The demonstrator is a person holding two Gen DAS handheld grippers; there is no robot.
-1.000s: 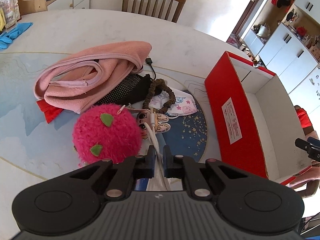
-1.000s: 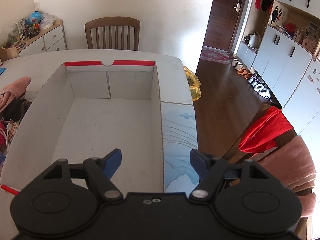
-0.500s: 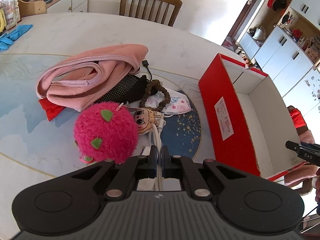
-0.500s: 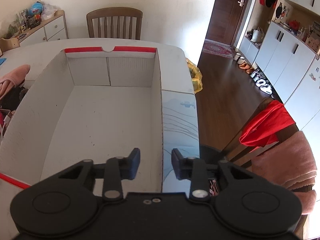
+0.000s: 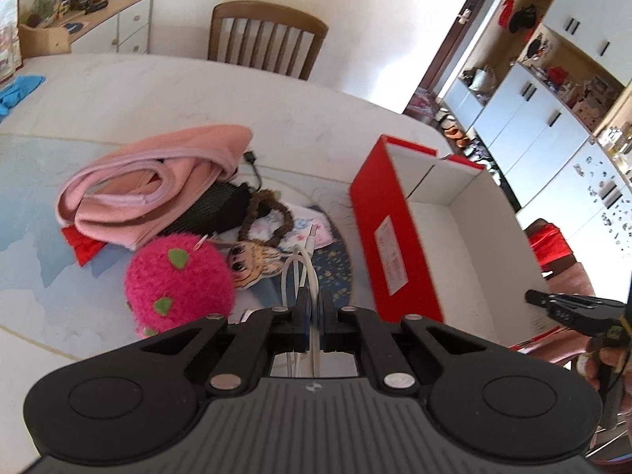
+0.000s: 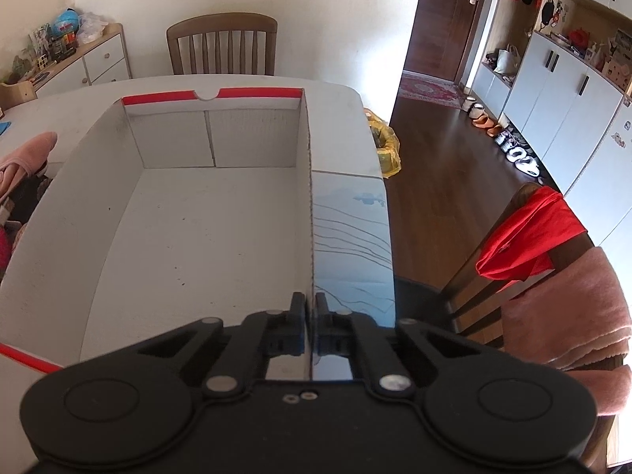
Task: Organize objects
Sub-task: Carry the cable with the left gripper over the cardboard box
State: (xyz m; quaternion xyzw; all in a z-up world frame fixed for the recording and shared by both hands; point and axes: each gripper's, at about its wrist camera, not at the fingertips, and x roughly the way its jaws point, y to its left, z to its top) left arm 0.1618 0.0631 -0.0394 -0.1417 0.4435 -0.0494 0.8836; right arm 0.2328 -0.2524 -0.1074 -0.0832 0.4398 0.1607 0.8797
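Observation:
My left gripper (image 5: 312, 300) is shut on a looped white charging cable (image 5: 306, 264) and holds it above the table. Beneath and beyond it lie a pink fuzzy ball (image 5: 177, 280), a cartoon-face doll (image 5: 252, 262), a brown bead loop (image 5: 272, 213), a patterned cloth (image 5: 312, 231), a black mesh pouch (image 5: 221, 207) and a folded pink towel (image 5: 158, 181). The red cardboard box (image 5: 391, 237) stands open to the right. My right gripper (image 6: 310, 306) is shut on the box's right wall (image 6: 308, 205); the white inside of the box holds nothing.
A wooden chair (image 5: 264, 39) stands behind the table, another chair with red and pink cloth (image 6: 545, 260) at the right. A blue cloth (image 5: 15, 91) lies far left. A yellow bag (image 6: 385, 146) sits past the table's far right corner.
My left gripper closed on the white cable and lifted it up and back from the pile. My right gripper went from wide open to shut on the box's right wall.

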